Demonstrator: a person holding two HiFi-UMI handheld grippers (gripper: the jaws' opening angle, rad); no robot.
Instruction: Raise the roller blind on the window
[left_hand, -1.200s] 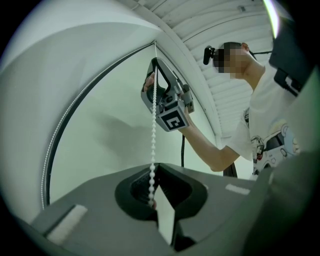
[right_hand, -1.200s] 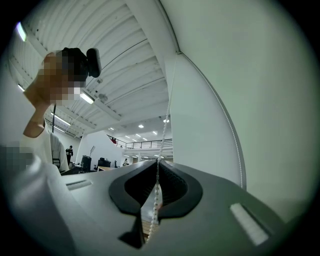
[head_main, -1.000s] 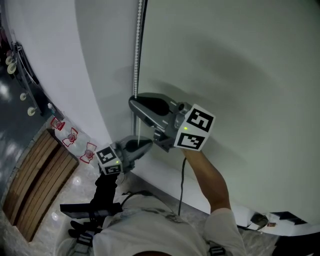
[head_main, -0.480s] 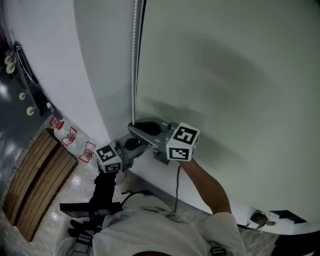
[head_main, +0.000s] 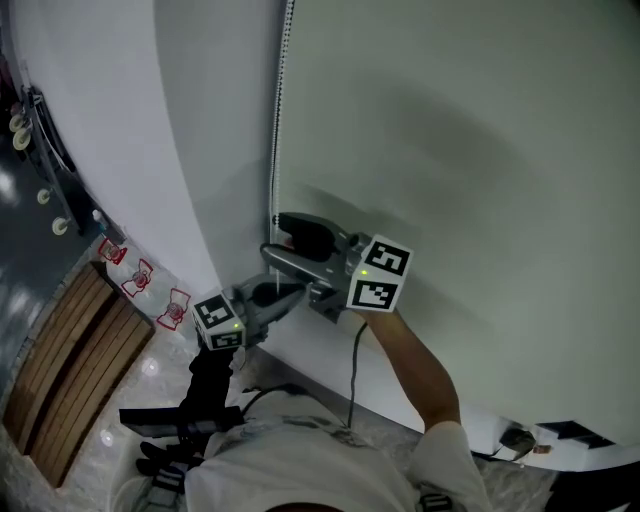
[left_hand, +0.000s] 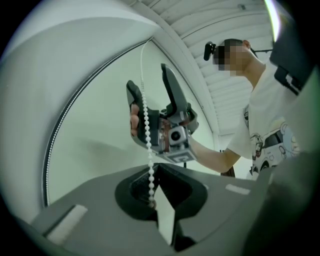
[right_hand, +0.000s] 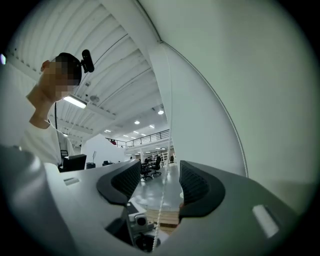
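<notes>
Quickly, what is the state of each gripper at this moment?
Left gripper: closed on the white plastic bead chain.
Right gripper: open, its jaws have just been opening; the chain runs between them, not gripped.

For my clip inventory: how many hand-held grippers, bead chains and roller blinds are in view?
Hand-held grippers: 2 (left hand-held gripper; right hand-held gripper, jaws just opened, bead chain between them)
Bead chain: 1
Roller blind: 1
Total: 4

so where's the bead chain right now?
In the head view, left of centre, the bead chain hangs along the roller blind's left edge, passes between the right gripper's jaws, which have just been opening, and is clamped in the left gripper below.
</notes>
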